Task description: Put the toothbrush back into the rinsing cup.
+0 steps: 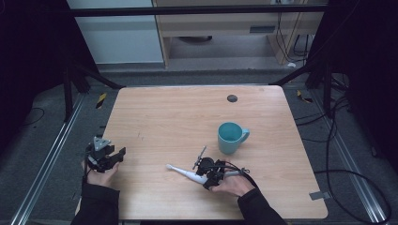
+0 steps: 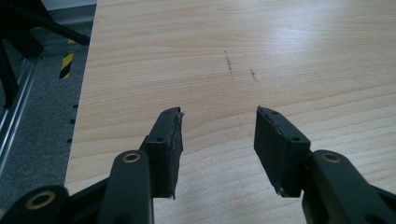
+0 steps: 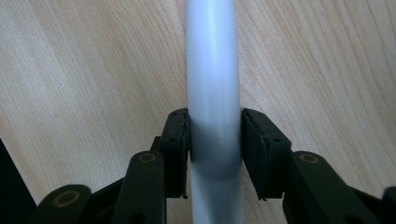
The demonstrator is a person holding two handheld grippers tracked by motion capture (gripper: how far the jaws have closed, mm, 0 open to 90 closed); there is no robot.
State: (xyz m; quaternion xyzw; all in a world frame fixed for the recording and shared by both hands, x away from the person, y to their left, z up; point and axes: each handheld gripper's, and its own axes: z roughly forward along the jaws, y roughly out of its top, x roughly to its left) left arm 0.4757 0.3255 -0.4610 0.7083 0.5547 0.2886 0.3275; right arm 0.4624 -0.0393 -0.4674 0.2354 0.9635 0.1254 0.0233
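Wooden table [image 1: 187, 117]: light grain, one dark round spot near its far edge.
Teal mug [image 1: 231, 137]: upright, right of table centre, handle turned right.
White toothbrush [image 1: 185, 173]: lying flat, near and left of the mug.
Right gripper [image 1: 210, 176]: at the toothbrush's thick end, jaws pressed against both sides of the handle [image 3: 213, 93].
Left gripper [image 2: 218, 126]: far left of the mug, by the table's edge, jaws spread wide over bare wood.
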